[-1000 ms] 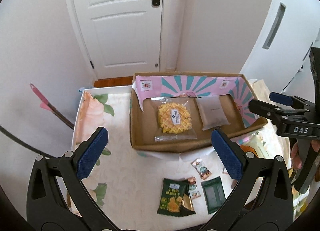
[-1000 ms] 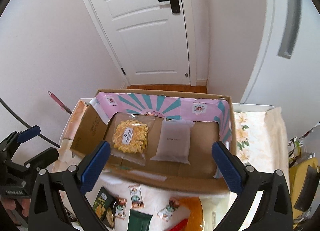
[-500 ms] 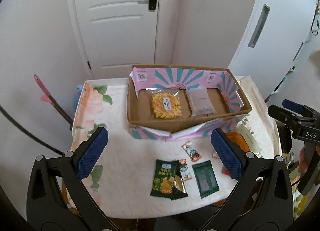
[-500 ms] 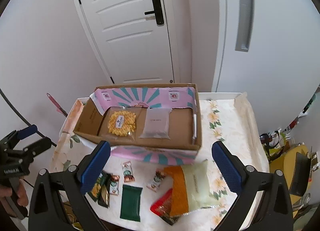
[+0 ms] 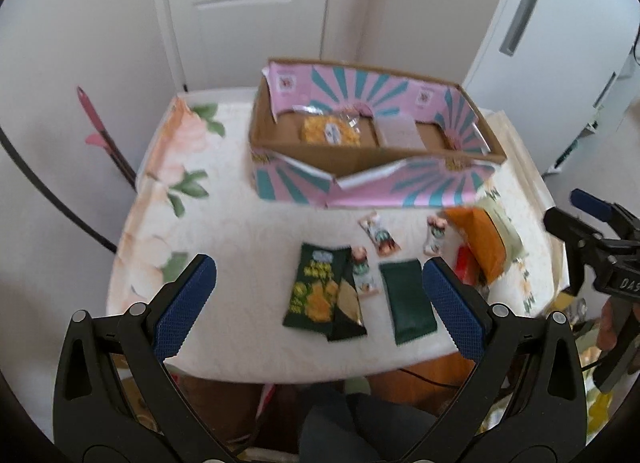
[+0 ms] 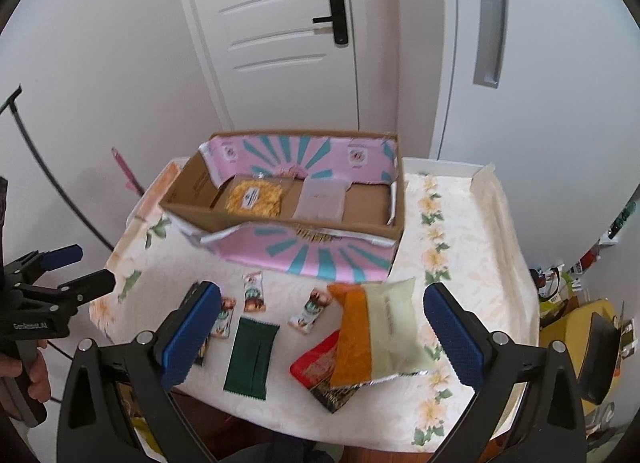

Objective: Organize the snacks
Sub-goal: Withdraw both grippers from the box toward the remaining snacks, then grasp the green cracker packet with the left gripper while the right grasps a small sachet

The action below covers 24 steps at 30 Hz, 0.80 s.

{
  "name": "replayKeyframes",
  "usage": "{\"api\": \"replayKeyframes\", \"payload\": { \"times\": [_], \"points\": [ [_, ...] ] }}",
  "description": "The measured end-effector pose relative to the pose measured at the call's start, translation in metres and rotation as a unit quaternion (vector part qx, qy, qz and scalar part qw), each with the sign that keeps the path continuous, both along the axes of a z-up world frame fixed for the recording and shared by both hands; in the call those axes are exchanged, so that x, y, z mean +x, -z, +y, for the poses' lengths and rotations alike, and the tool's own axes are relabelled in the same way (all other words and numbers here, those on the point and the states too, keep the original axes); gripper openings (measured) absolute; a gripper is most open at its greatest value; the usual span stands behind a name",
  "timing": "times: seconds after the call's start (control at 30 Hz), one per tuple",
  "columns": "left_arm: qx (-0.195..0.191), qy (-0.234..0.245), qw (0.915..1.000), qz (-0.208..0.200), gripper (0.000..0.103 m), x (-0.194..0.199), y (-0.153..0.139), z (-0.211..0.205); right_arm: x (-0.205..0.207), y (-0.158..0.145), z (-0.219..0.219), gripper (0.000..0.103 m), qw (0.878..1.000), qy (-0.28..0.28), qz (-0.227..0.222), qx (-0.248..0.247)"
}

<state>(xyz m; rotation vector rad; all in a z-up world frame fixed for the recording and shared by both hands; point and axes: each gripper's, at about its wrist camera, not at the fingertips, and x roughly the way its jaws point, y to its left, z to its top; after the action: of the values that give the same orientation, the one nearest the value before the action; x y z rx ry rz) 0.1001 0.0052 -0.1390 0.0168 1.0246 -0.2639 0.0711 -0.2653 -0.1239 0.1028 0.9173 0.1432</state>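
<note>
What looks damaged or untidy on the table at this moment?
The cardboard box has a torn front: its pink wrapping peels and sags outward. To the right, the pale green packet, orange packet and red packet overlap in a heap.

Both my wrist cams sit high off the near edge, angled down; L from the left, R from the right. Shared: surface (image 5: 248,247) (image 6: 472,247), box (image 5: 360,159) (image 6: 280,223).

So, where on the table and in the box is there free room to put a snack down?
Inside the cardboard box, the floor right of the grey packet is bare. On the tablecloth, the box's right side and the strip left of the green chip bag are free. The front, between that bag and the pale green pouch, is crowded.
</note>
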Motion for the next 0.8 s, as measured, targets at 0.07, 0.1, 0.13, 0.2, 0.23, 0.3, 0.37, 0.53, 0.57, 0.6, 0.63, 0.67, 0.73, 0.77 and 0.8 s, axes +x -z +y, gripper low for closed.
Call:
{"api": "replayKeyframes", "payload": {
  "times": [0.07,0.1,0.13,0.2,0.23,0.3,0.37,0.53,0.57,0.6,0.63,0.67,0.73,0.77,0.8],
  "points": [
    [0.000,0.010,0.9999,0.006,0.102,-0.002,0.010,-0.001,-0.003,0.008,0.006,0.101,1.000,-0.008,0.008,0.002],
    [0.002,0.016,0.9998,0.010,0.102,-0.001,0.015,-0.001,-0.005,0.012,0.009,0.101,1.000,-0.010,0.012,0.002],
    [0.003,0.022,0.9997,0.015,0.102,0.000,0.022,-0.001,-0.004,0.016,0.012,0.101,1.000,-0.011,0.015,0.004],
    [0.000,0.033,0.9992,0.022,0.102,0.003,0.034,-0.001,-0.004,0.022,0.017,0.101,1.000,-0.012,0.015,0.004],
    [-0.001,0.039,0.9989,0.027,0.102,0.006,0.041,-0.001,-0.003,0.025,0.020,0.101,1.000,-0.012,0.015,0.005],
    [-0.001,0.051,0.9981,0.035,0.102,0.010,0.053,-0.002,0.000,0.033,0.025,0.100,1.000,-0.009,0.015,0.001],
    [0.003,0.065,0.9970,0.041,0.101,0.014,0.066,-0.003,0.005,0.043,0.030,0.100,1.000,-0.005,0.021,0.002],
    [0.005,0.097,0.9930,0.067,0.091,0.028,0.102,-0.005,0.018,0.070,0.052,0.095,0.999,-0.003,0.042,-0.006],
    [0.005,0.102,0.9922,0.073,0.088,0.030,0.107,-0.005,0.021,0.075,0.055,0.093,0.999,-0.003,0.045,-0.007],
    [0.006,0.105,0.9914,0.077,0.087,0.033,0.112,-0.005,0.022,0.079,0.059,0.092,0.999,-0.004,0.047,-0.007],
    [0.005,0.110,0.9905,0.081,0.084,0.036,0.118,-0.004,0.025,0.085,0.064,0.091,0.999,-0.006,0.051,-0.009],
    [0.004,0.114,0.9899,0.085,0.082,0.038,0.122,-0.003,0.027,0.090,0.068,0.088,0.998,-0.007,0.054,-0.011],
    [0.002,0.122,0.9885,0.090,0.081,0.041,0.129,-0.003,0.031,0.100,0.076,0.083,0.998,-0.013,0.061,-0.015],
    [0.002,0.126,0.9877,0.093,0.081,0.042,0.131,-0.003,0.034,0.106,0.080,0.080,0.998,-0.015,0.066,-0.017],
    [0.003,0.128,0.9873,0.094,0.081,0.043,0.133,-0.003,0.036,0.110,0.083,0.077,0.997,-0.016,0.071,-0.017]
  ]
}}
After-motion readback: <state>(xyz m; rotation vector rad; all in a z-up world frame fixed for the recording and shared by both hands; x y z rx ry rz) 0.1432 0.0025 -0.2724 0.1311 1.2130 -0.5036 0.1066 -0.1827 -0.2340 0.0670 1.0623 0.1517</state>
